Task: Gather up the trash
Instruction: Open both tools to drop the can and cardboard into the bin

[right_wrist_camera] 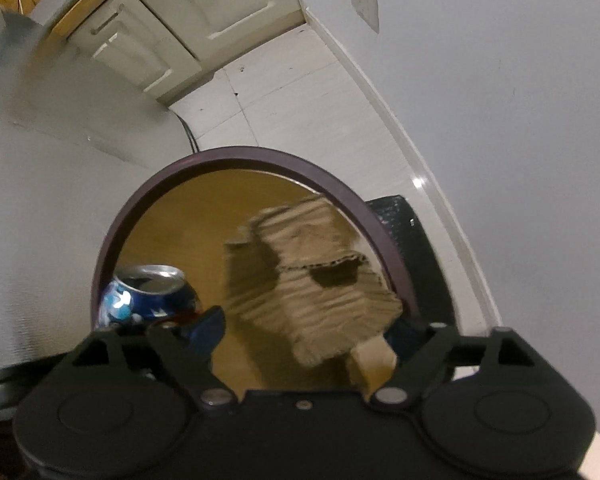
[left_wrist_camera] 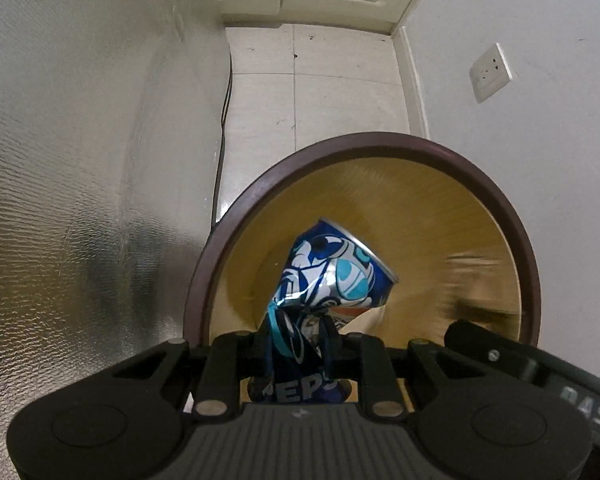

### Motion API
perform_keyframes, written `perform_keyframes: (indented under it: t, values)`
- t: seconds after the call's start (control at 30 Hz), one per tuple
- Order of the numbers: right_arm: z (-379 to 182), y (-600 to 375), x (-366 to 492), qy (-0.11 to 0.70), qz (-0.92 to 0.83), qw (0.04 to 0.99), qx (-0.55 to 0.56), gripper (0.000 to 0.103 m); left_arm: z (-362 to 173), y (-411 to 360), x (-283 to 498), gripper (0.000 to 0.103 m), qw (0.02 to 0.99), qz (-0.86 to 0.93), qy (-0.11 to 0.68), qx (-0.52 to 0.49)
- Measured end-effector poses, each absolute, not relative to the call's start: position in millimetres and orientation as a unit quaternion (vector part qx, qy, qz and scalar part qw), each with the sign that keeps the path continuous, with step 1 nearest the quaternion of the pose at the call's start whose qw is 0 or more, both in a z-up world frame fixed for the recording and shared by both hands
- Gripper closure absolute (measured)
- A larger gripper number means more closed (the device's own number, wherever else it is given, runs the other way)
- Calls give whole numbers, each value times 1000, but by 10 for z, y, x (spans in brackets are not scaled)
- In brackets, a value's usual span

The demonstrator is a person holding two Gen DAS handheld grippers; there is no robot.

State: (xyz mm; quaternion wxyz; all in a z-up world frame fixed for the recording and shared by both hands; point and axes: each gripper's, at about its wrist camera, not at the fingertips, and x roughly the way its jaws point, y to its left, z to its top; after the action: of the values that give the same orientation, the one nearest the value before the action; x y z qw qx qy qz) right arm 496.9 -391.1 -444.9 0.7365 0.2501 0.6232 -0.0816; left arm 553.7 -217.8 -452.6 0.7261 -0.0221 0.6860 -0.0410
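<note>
The round bin (left_wrist_camera: pixel 528 264) with its dark rim stood on the pale floor tiles (left_wrist_camera: pixel 340 92). Above its mouth, blurred crumpled cardboard (right_wrist_camera: pixel 316 280) hung between the right gripper's (right_wrist_camera: pixel 304 332) spread jaws, untouched by either. The left gripper (left_wrist_camera: pixel 300 336) was clamped on a crushed blue can (left_wrist_camera: pixel 332 272) over the bin's opening.

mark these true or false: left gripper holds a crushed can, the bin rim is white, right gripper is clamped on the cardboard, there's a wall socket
1. The left gripper holds a crushed can. True.
2. The bin rim is white. False: it is dark maroon.
3. The right gripper is clamped on the cardboard. False: its jaws stand wide apart, and the blurred cardboard sits loose over the bin.
4. There is a wall socket. True.
</note>
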Motion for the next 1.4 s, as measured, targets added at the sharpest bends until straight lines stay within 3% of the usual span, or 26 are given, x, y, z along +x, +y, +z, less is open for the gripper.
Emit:
perform_keyframes:
  t: [0.07,0.27,0.6,1.1,1.2,1.4]
  values:
    - [-4431,-3924,4961,622,-77,735,261,8,-4529,-2179,5543,80,726,-41,686,-22]
    - [-4320,-3954,4950,612,-71,742,266,8,-4521,-2169,5551,78,724,-37,688,-15]
    - [-4128,-4007,4837,606,-66,749,259,8,-4305,-2111,5469,36,726,-37,687,11]
    - [-3799,-3938,4688,601,-48,771,206,8,-3855,-1871,5217,8,740,-44,671,29]
    - [-3718,-3949,4663,600,-47,775,193,4,-3738,-1818,5156,2,745,-50,665,29]
    - [-3519,-3945,4548,595,-37,786,165,0,-3500,-1746,5018,0,756,-58,650,39]
